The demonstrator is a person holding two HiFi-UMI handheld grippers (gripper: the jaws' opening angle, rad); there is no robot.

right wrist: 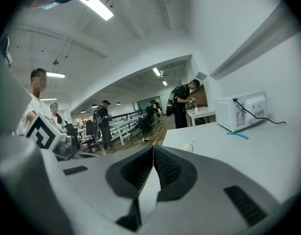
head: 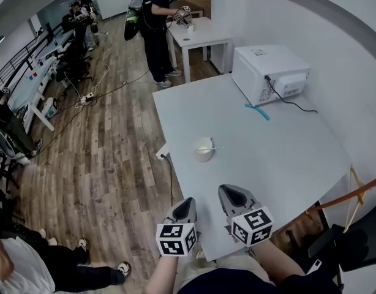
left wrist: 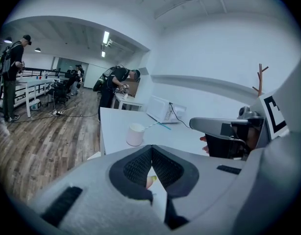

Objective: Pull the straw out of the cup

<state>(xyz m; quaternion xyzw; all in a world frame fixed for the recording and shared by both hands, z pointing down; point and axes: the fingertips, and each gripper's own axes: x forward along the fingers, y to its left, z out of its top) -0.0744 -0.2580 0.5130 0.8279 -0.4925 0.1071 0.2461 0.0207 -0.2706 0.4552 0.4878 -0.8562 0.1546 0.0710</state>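
A small white cup stands near the middle of the pale grey table, with a thin straw leaning out of it to the right. Both grippers hover at the table's near edge, well short of the cup. My left gripper is shut and empty, at the left. Beside it, my right gripper is shut and empty too. The left gripper view shows the cup and straw beyond its closed jaws. In the right gripper view the straw peeks over the closed jaws.
A white microwave with a black cable sits at the table's far right, and a blue strip lies in front of it. A person stands at a small white table farther back. Wooden floor lies to the left, with a seated person's legs.
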